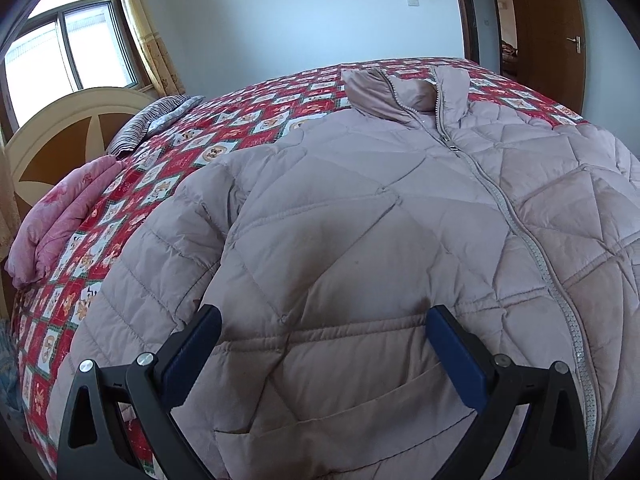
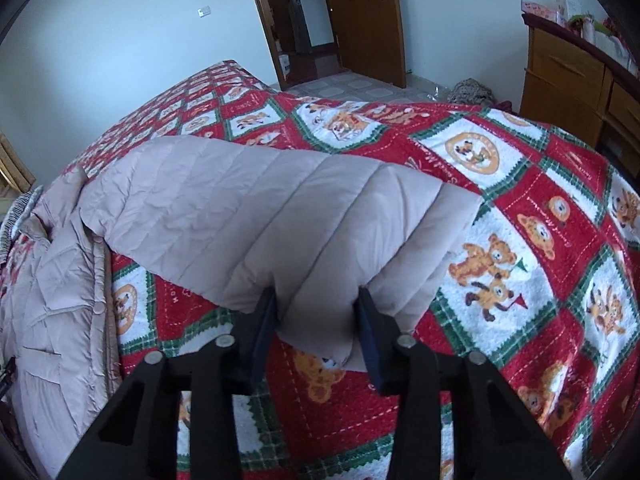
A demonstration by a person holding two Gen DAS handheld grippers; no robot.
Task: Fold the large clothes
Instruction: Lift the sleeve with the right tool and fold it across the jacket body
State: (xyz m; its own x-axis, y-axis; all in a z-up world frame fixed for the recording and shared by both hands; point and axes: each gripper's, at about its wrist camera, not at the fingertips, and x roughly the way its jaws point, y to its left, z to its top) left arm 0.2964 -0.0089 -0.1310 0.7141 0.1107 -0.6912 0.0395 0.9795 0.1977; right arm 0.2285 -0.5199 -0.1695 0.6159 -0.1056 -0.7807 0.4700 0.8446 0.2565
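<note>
Now jacket sleeve (image 2: pixel 280 220) between right jaws, lifted

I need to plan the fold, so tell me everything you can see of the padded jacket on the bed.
The jacket is pale pinkish-beige, puffy, with diamond quilting on the body and straight bands on the sleeve. It lies front up on the red bear-print bedspread, its collar open, its grey zipper closed below. The right gripper grips the sleeve near its cuff and holds that end raised off the bedspread. The left gripper stands open over the lower front; contact is unclear.
</note>
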